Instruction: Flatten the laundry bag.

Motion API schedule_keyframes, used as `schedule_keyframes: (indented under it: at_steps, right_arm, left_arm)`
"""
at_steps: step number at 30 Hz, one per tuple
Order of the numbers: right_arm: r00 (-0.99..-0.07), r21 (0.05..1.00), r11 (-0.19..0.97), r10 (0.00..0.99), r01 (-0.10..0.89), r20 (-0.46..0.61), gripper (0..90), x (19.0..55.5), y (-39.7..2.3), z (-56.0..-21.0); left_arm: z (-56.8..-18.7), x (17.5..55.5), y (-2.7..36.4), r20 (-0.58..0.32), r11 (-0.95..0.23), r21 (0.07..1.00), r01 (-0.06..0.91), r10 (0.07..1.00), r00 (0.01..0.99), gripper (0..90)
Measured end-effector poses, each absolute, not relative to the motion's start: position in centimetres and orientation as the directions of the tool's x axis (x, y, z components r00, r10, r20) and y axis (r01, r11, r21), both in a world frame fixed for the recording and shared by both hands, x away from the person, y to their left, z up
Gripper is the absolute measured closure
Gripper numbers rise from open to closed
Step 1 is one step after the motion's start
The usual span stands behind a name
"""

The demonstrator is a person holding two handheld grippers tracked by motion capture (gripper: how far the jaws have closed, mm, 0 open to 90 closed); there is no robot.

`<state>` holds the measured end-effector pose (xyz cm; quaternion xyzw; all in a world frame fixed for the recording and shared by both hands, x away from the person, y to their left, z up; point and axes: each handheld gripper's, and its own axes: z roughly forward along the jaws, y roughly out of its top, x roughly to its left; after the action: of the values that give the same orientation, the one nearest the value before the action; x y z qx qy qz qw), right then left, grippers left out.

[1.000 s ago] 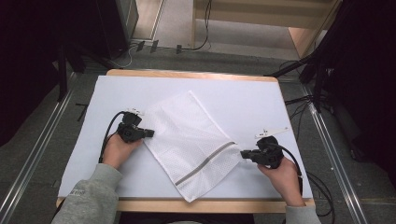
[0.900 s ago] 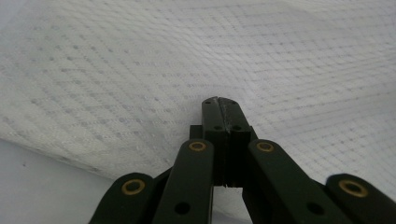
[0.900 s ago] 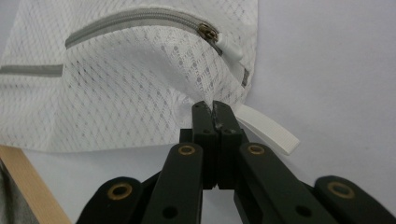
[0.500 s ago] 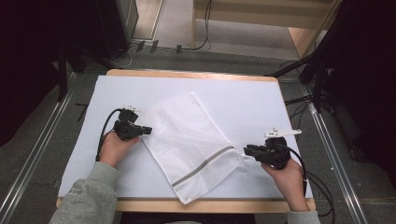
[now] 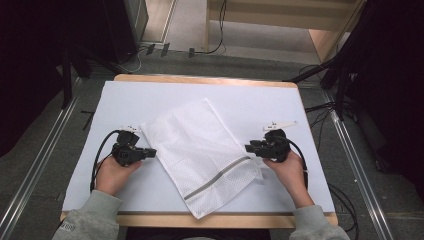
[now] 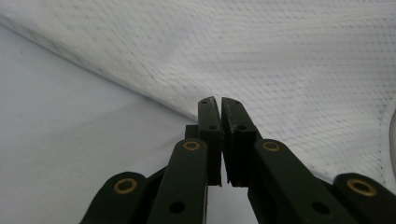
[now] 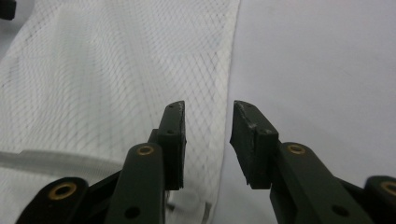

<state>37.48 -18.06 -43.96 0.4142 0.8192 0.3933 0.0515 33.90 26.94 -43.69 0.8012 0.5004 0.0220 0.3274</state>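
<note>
Mesh bag [image 5: 207, 155] between both grippers

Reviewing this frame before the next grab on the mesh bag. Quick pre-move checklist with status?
1. Mesh bag lies flat on the table cover: ok.
2. Left gripper jaws apart enough to take the bag's edge: not ok, nearly shut, nothing between them.
3. Right gripper jaws apart: ok; they have just been opening, nothing pressed between them.
4. Right gripper lined up on the bag's hem: ok.
5. Grey zipper strip closed: cannot tell.
</note>
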Motion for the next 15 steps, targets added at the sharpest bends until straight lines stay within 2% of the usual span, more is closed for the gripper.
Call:
schedule_keyframes:
  at_steps: [8,15]
  right_arm:
    - [-0.688,0.671,0.404,0.691,0.622,0.221,65.1,41.2,-14.8,-44.9]
    - [-0.682,0.652,0.422,0.702,0.631,0.206,65.4,43.8,-13.0,-46.0]
  left_arm:
    - [-43.8,32.9,27.3,-0.282,-0.274,0.565,0.778,0.822,0.494,86.4]
    - [-43.7,32.6,28.1,-0.295,-0.245,0.581,0.776,0.825,0.481,85.5]
